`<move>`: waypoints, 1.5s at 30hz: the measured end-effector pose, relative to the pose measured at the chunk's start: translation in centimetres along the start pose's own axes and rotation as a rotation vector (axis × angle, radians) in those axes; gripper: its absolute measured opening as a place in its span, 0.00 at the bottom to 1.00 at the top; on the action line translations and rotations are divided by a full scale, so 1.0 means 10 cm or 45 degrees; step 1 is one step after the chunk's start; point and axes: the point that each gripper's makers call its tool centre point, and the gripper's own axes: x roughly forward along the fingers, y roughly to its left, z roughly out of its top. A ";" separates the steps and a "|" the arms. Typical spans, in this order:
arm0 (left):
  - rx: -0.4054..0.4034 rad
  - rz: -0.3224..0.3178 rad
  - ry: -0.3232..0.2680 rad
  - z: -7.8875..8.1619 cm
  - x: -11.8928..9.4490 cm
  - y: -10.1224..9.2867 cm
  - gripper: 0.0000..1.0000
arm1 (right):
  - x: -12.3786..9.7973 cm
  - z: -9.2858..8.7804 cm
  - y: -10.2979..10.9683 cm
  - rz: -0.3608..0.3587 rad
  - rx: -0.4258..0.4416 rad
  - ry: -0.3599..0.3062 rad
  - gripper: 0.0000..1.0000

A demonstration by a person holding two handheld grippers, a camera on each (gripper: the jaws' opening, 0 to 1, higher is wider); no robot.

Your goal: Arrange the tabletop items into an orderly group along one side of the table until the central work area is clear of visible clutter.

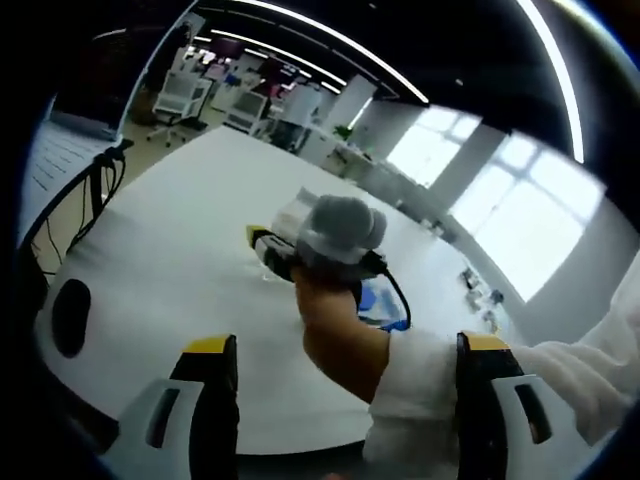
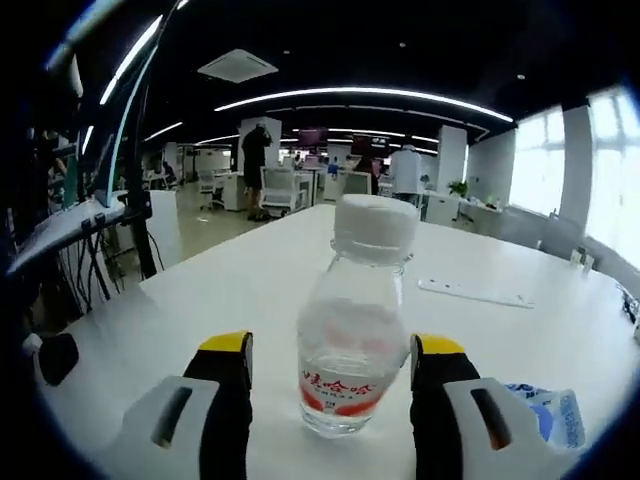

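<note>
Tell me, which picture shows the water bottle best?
The right gripper view: the water bottle stands upright on the table, up close between the open jaws, white cap and red label clear. In the left gripper view, the right gripper and the person's hand cover it.

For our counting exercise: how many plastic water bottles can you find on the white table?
1: a clear plastic water bottle with white cap stands between the right tool's jaws; others may be hidden.

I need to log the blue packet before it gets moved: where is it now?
In the right gripper view the blue packet lies on the white table, at lower right, just beyond the right gripper bracketing the water bottle.
</note>
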 end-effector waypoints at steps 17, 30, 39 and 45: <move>-0.009 -0.079 -0.097 0.11 -0.04 -0.16 0.87 | -0.47 0.38 -0.29 0.294 -0.163 -0.097 0.58; -0.034 -0.121 -0.117 0.15 -0.04 -0.22 0.87 | -0.71 0.44 -0.58 0.451 -0.243 -0.118 0.55; -0.029 -0.134 -0.108 0.14 -0.04 -0.21 0.87 | -0.79 0.28 -0.71 0.440 -0.279 -0.031 0.55; -0.031 -0.135 -0.102 0.12 -0.04 -0.23 0.86 | -0.80 0.16 -0.73 0.479 -0.254 0.069 0.55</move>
